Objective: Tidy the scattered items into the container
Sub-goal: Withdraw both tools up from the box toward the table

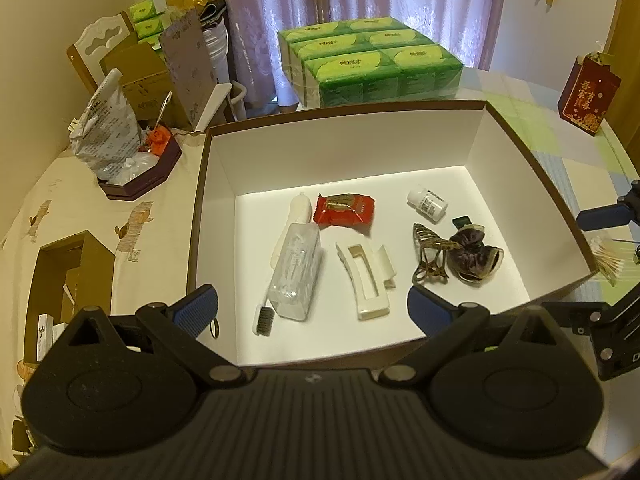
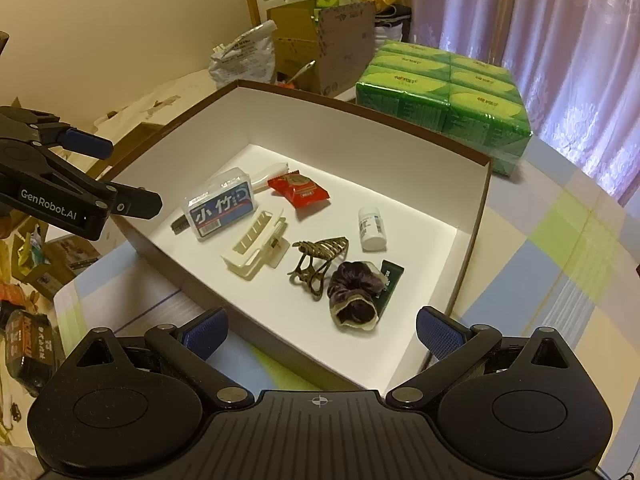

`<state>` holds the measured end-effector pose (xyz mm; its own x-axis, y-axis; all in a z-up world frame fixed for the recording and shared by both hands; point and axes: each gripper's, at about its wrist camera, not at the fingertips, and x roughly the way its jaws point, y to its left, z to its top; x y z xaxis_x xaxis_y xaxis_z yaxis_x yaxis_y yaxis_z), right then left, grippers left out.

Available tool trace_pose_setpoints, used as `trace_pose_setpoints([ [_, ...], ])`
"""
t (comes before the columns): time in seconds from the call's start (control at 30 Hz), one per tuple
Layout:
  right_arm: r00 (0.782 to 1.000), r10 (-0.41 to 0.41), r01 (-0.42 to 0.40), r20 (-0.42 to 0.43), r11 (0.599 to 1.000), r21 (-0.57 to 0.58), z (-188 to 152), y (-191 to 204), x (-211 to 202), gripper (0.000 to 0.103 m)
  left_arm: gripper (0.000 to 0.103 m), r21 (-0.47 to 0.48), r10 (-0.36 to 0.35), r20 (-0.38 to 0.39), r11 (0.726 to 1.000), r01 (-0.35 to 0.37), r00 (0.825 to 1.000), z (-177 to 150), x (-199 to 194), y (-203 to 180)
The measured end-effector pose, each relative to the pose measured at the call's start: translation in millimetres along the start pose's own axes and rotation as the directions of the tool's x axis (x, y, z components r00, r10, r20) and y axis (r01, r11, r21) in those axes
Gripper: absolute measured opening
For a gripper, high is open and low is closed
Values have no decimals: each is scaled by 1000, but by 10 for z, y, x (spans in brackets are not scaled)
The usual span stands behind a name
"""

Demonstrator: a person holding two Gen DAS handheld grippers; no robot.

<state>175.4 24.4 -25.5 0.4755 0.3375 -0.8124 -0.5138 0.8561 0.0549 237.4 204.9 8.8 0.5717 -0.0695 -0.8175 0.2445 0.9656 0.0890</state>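
Blue-padded left tongs and right tongs spread wide, empty, poised above the box rim

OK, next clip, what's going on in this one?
A person holds two handheld grippers over a white-lined brown box on a table. Both the left gripper and the right gripper are open and empty. Already in the box: a clear plastic case, a cream hair claw, a red snack packet, a small white bottle, a bronze claw clip and a purple scrunchie.
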Motion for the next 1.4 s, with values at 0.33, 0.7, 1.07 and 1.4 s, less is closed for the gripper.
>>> trace_pose_setpoints([
  [0.33, 1000, 23, -23, 14, 1000, -16, -231, 5, -226, 103, 100, -11, 21, 7, 1000, -21, 1000, -171, -226, -231],
  [0.7, 998, 56, -55, 20, 998, -34, -524, -31, -470, 103, 100, -44, 49, 8, 998, -49, 999, -422, -471, -476],
  [1.07, 996, 83, -83, 15, 996, -40, -876, -126, -692, 103, 100, -70, 60, -5, 996, -60, 998, -649, -645, -805],
  [1.4, 998, 65, -65, 9, 998, 15, -1250, -356, -900, 103, 101, -59, 31, -21, 998, -32, 999, -778, -671, -1213],
])
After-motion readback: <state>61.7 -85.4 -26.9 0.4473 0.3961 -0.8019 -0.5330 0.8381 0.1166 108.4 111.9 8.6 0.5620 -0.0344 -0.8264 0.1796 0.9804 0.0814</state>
